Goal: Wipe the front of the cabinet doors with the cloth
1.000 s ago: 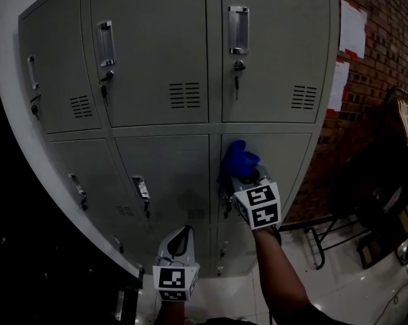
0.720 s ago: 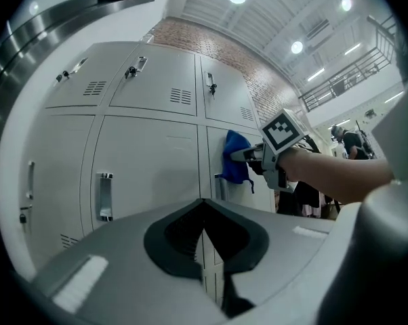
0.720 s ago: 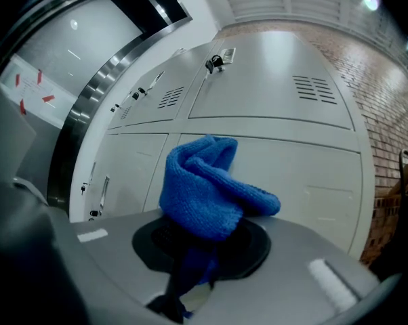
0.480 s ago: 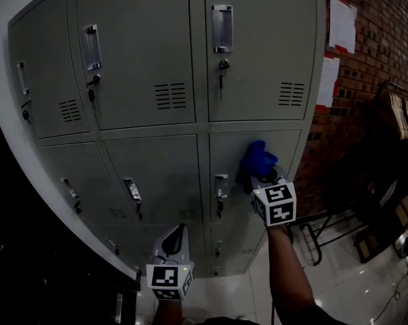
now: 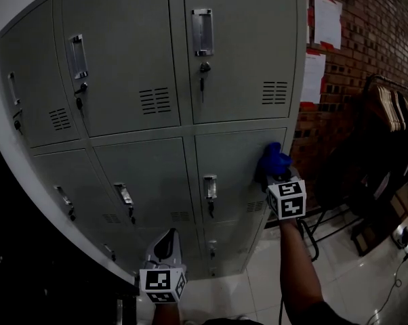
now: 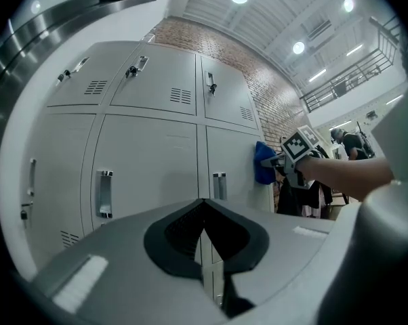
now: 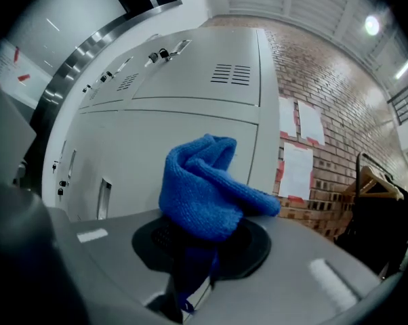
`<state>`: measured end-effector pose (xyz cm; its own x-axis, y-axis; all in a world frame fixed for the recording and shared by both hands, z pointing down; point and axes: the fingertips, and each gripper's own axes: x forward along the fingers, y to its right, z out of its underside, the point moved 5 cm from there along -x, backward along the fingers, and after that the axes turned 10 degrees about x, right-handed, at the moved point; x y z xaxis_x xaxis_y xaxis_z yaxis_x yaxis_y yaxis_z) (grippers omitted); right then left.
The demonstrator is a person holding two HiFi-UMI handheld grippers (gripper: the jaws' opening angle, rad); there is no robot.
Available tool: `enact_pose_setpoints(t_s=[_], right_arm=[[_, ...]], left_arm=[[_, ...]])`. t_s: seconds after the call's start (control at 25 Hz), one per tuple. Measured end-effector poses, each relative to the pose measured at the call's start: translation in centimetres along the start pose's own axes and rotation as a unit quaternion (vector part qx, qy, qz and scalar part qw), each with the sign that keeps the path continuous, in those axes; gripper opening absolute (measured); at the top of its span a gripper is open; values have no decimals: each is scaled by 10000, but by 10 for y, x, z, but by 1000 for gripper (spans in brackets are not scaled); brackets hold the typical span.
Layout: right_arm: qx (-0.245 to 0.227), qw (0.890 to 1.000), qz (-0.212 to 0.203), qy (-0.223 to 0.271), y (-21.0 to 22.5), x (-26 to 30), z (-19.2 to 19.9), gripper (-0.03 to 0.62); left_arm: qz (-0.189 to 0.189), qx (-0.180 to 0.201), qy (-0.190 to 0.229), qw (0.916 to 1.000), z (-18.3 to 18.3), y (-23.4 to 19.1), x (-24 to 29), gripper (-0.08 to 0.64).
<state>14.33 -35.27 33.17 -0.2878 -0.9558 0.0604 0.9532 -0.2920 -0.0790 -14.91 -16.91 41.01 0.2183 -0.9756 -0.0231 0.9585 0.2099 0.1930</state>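
Note:
A grey metal locker cabinet (image 5: 156, 107) with several doors fills the head view. My right gripper (image 5: 275, 170) is shut on a bunched blue cloth (image 5: 274, 159), which presses against the right edge of the middle-row right door (image 5: 234, 161). The cloth (image 7: 207, 188) bulges out of the shut jaws in the right gripper view. My left gripper (image 5: 165, 249) hangs low in front of the bottom doors, shut with nothing in it. From the left gripper view the cloth (image 6: 263, 162) and the right gripper (image 6: 275, 162) show against that door's right side.
A brick wall (image 5: 339, 80) with taped white papers (image 5: 326, 20) stands right of the cabinet. A dark rack with hangers (image 5: 387, 114) is at the far right over a glossy white floor (image 5: 346, 276). Door handles (image 5: 202, 31) and keys stick out from the doors.
My right gripper has slid the blue cloth to the right across the middle-row door, from beside its handle to its right edge. The left gripper stays low.

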Motion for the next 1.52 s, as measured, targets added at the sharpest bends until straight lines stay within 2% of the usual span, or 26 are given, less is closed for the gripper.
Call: enact_pose_setpoints(t_s=[0.2,0.32,0.68,0.88,1.08,1.2,1.4,1.52], right_arm=[[12,9997,230,-65,19,-4,5,74],[-73,9998,151,-58,14,-10,7,74],[-182,9953,-856,409,-95,-11,4,75],[-47,9902,-1340,381,-142,1,10,77],[-273,9808,-1929,107,-187,13,14,77],[-416,9819,-1843,-122,-191,24,24,77],[-330,9872,-1558,-68,-171,25,27,75],[-280,9871,-1572,-89,-160,24,26,77]], left_arm=[[-13,-10,-84,10000,9,1,-2,15],[-64,-29,-136,9999,12,-2,-2,15],[-55,-84,92,9999,-4,-6,0,15],[-136,-78,191,9997,-12,-16,-3,15],[-138,-142,-29,9998,3,-16,-9,15],[-38,-145,-124,9998,10,-10,-10,15],[131,-109,-145,9998,13,-3,-7,15],[171,-129,-181,9996,16,-1,-4,15]])
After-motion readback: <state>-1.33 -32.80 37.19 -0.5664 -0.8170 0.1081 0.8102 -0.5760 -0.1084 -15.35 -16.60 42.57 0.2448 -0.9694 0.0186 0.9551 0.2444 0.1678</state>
